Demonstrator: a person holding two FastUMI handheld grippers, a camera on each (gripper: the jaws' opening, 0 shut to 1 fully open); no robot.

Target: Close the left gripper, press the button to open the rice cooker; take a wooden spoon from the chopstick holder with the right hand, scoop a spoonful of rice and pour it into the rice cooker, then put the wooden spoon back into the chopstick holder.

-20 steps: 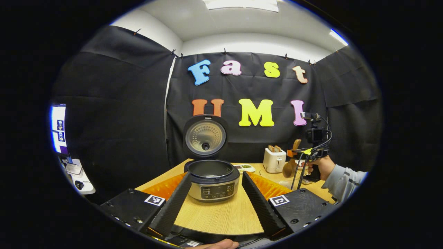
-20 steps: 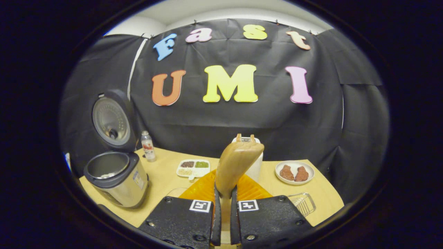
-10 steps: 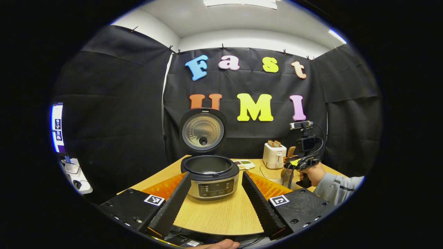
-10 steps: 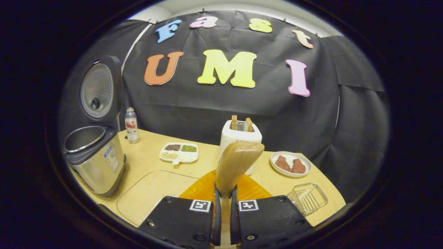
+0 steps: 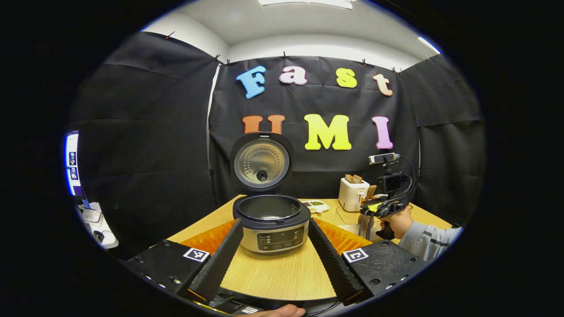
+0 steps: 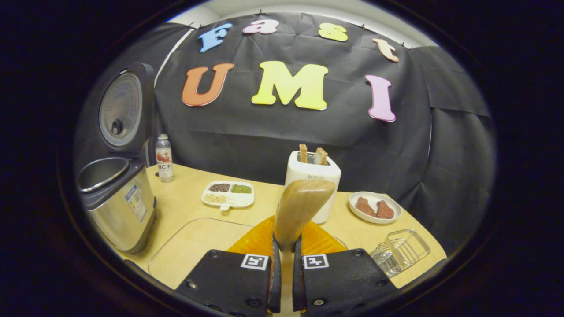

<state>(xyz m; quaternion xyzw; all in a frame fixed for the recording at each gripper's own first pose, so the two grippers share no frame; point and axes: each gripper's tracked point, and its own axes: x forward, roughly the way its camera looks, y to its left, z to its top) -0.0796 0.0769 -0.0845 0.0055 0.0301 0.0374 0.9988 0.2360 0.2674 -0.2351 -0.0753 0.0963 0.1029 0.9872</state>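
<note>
Wooden spoon [image 6: 303, 204] clamped in right gripper [image 6: 284, 268]; left gripper [image 5: 275, 255] spread apart before the open rice cooker [image 5: 272, 222].
Risk: narrow handle pinch; spoon may twist, spilling rice short of the pot.

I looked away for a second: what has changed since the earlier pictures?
The right tool, shut on the wooden spoon, has come down from beside the toaster toward the table. The rice cooker stays open; the left tool stays open.

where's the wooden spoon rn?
In the right gripper, shut on its handle: in the right gripper view the wooden spoon stands up at centre, in front of the toaster, above the table.
</note>
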